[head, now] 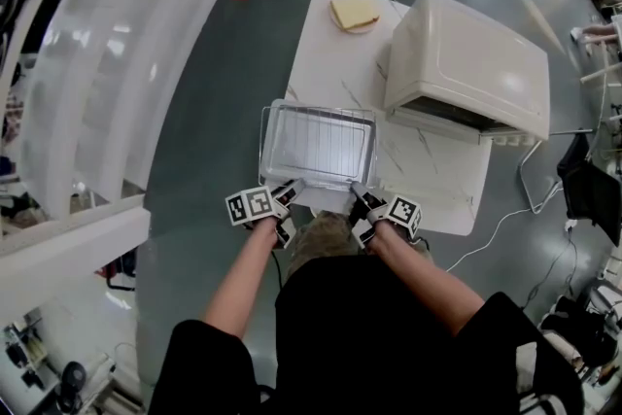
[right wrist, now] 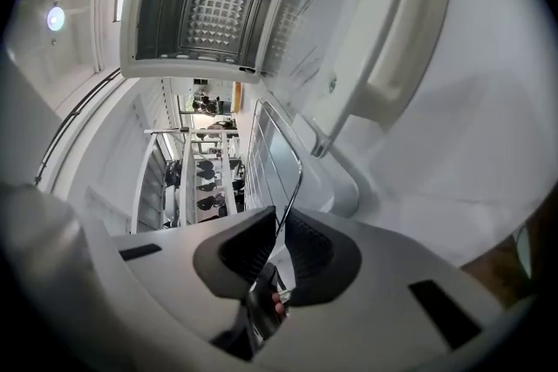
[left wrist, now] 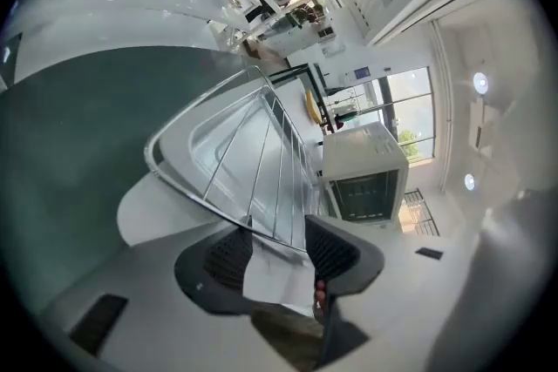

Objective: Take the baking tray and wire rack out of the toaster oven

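Observation:
The metal baking tray [head: 268, 149], with the wire rack [head: 321, 141] lying on top of it, rests on the white table [head: 326, 53] near its front edge. It is outside the cream toaster oven [head: 471, 63]. My left gripper [head: 289, 192] is at the front-left corner. In the left gripper view its jaws [left wrist: 279, 253] stand open, and the rack's edge wire [left wrist: 261, 161] crosses just ahead of the pads without being pinched. My right gripper [head: 360, 197] is at the front-right corner. In the right gripper view it [right wrist: 281, 240] is shut on the rack's rim wire [right wrist: 294, 187].
The oven's cavity [right wrist: 209, 4] is open and its glass door [right wrist: 349, 30] hangs down toward the tray. A slice of toast on a plate [head: 355, 12] sits at the table's far end. Grey floor surrounds the table, and cables lie on the floor at the right.

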`<state>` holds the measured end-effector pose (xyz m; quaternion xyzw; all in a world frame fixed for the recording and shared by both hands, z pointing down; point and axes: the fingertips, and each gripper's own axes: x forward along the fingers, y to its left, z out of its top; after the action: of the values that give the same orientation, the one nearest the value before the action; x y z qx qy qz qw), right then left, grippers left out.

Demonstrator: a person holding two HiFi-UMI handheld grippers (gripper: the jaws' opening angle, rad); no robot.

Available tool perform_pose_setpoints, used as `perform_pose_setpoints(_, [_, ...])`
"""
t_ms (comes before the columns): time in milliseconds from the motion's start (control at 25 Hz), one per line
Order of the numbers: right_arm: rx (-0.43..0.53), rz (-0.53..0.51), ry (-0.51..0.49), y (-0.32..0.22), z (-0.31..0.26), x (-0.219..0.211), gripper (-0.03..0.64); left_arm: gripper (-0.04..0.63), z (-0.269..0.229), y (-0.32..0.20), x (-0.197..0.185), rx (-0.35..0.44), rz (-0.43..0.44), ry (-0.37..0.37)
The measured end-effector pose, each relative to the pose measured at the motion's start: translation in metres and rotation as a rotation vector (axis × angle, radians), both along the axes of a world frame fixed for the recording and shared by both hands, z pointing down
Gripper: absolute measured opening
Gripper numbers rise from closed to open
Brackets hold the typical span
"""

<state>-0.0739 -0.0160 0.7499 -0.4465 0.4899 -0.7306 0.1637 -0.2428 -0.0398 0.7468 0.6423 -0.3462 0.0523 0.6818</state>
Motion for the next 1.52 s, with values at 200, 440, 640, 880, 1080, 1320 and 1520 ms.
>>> perform_pose_setpoints(200, [-0.014, 0.058, -0.024, -0.003, 0.003, -0.002, 0.052, 0.172, 0.000, 0.003, -0.013, -0.020, -0.119, 0.017])
perform_pose_setpoints(440, [-0.040, 0.001, -0.003, 0.007, 0.010, -0.008, 0.060, 0.046, 0.014, 0.004, -0.026, -0.070, -0.272, -0.002])
perform_pose_setpoints(640, [-0.060, -0.038, 0.005, 0.014, 0.015, -0.014, 0.060, 0.041, 0.022, 0.008, -0.028, -0.108, -0.310, 0.000])
perform_pose_setpoints(880, [-0.083, -0.060, 0.001, 0.014, 0.016, -0.015, 0.065, 0.040, 0.026, 0.006, -0.030, -0.121, -0.339, 0.018])
perform_pose_setpoints(1080, [-0.136, -0.070, 0.008, 0.013, 0.010, -0.018, 0.140, 0.038, 0.027, 0.005, -0.030, -0.132, -0.357, 0.021])
perform_pose_setpoints(1320, [-0.247, -0.015, -0.014, 0.019, 0.010, -0.014, 0.187, 0.032, 0.032, 0.007, -0.034, -0.150, -0.383, 0.028])
perform_pose_setpoints(1520, [-0.244, -0.043, 0.001, 0.018, 0.008, -0.008, 0.187, 0.033, 0.030, 0.007, -0.033, -0.150, -0.386, 0.029])
